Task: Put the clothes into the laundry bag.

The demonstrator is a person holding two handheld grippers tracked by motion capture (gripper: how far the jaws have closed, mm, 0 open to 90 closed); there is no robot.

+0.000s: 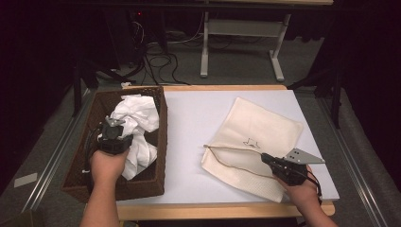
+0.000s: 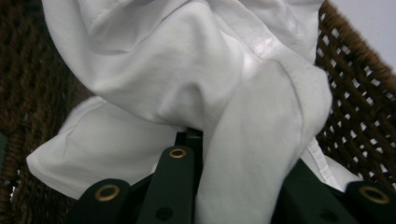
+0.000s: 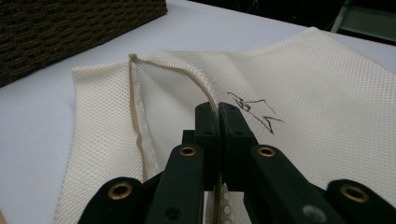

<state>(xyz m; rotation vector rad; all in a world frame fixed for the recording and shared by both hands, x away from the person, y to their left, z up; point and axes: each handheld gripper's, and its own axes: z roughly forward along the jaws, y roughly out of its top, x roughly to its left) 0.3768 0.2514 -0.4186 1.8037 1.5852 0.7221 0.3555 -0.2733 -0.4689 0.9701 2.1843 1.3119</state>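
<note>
Nearest, the right gripper (image 1: 267, 158) has its fingers (image 3: 206, 122) pinched tight on the drawstring (image 3: 201, 81) of the cream mesh bag (image 1: 257, 139) — the cord runs out ahead of the fingertips along the bag's open edge, and the bag lies flat on the worktop (image 1: 196, 123) beyond them. Farther off, the left gripper (image 1: 113, 124) sits in the wicker basket (image 1: 161, 142), fingers (image 2: 175, 175) closed on a fold of white cloth (image 2: 187, 70) that drapes over and ahead of them.

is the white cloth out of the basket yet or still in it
Still in it. The white cloth lies crumpled between the walls of the wicker basket, and the left gripper is shut on a fold of it.
</note>
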